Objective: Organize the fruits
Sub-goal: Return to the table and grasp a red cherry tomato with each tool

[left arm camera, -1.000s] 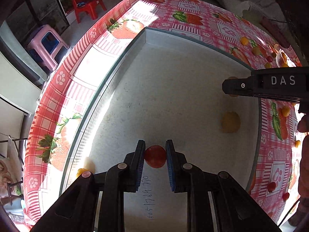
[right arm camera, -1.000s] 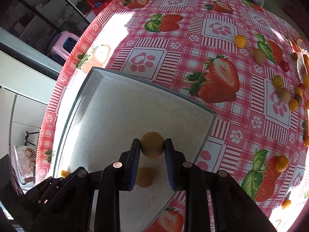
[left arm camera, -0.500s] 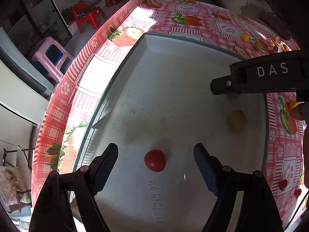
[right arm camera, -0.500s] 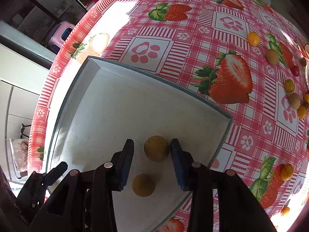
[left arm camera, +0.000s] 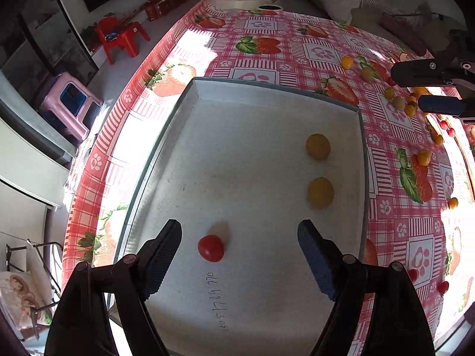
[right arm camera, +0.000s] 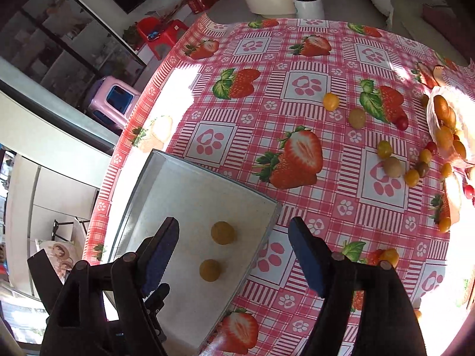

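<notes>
A grey metal tray point(left arm camera: 267, 92) lies on the strawberry tablecloth. In it are a red cherry tomato point(left arm camera: 210, 248) and two yellow fruits point(left arm camera: 318, 146) point(left arm camera: 320, 192). My left gripper point(left arm camera: 239, 252) is open and empty above the tray, with the tomato between its fingers but apart from them. My right gripper point(right arm camera: 234, 255) is open and empty above the tray's right edge point(right arm camera: 261, 237), over the two yellow fruits point(right arm camera: 222, 233) point(right arm camera: 210, 270). The right gripper also shows in the left wrist view point(left arm camera: 427, 89), raised at the right.
Several small yellow, red and brownish fruits point(right arm camera: 392, 166) lie scattered on the cloth to the right. A clear bag with more fruits point(right arm camera: 448, 130) lies at the far right. A pink stool point(right arm camera: 112, 101) and a red chair point(right arm camera: 160, 32) stand beyond the table's left edge.
Both grippers opened, let go of their fruits and rose away from the tray. The red tomato and the second yellow fruit now rest in the tray.
</notes>
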